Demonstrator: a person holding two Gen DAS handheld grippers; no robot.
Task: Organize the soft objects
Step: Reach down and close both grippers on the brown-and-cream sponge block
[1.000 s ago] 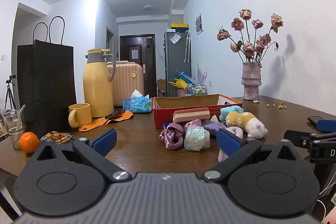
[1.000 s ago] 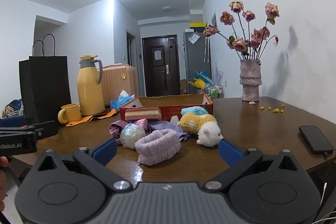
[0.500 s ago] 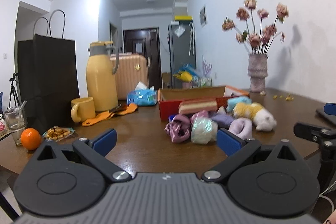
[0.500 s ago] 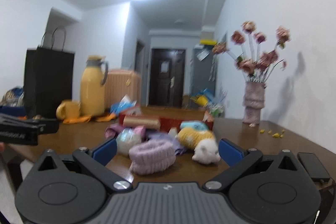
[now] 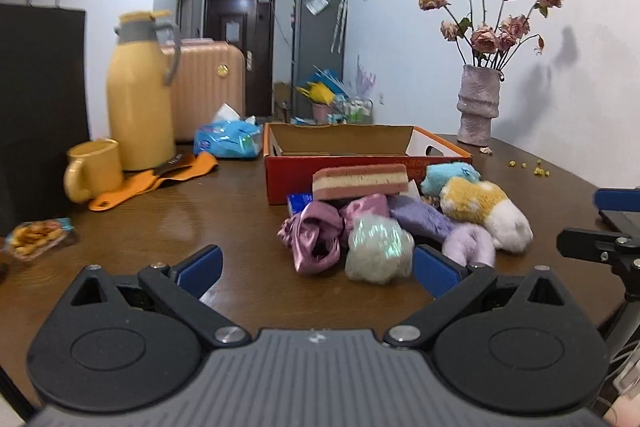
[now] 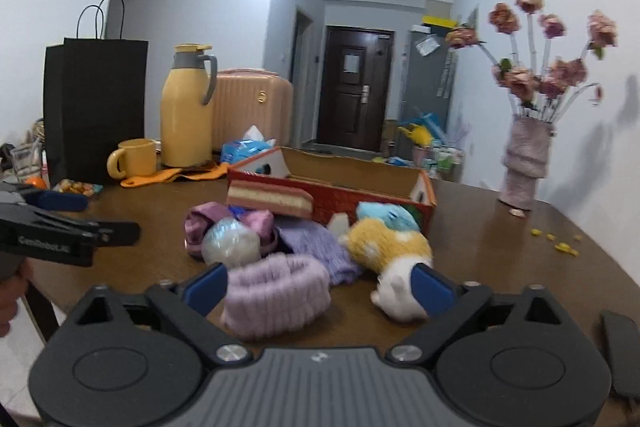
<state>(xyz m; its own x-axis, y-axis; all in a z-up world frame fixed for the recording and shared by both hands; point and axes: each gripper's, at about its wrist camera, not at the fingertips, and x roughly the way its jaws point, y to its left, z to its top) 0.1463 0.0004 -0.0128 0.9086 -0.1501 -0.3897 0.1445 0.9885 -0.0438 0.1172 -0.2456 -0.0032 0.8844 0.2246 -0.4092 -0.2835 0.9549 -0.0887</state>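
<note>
- Now over the near edge of the brown wooden tabletop: left gripper, jaws spread wide, nothing between the pads.
- Just ahead of it: crumpled pink satin scrunchie touching iridescent white mesh puff.
- Right gripper, jaws spread and just narrowing, pads clear of everything; fuzzy lilac headband between them, yellow-and-white plush toy by the right pad.
- Behind the pile: open red cardboard box, pink-and-cream striped sponge block leaning against its front wall.
- Beside the plush: small blue plush and flat lavender knit cloth, both touching the heap.
- Further left: yellow thermos jug, yellow mug, black paper bag.
- Far right: grey ribbed vase of dried pink roses.
</note>
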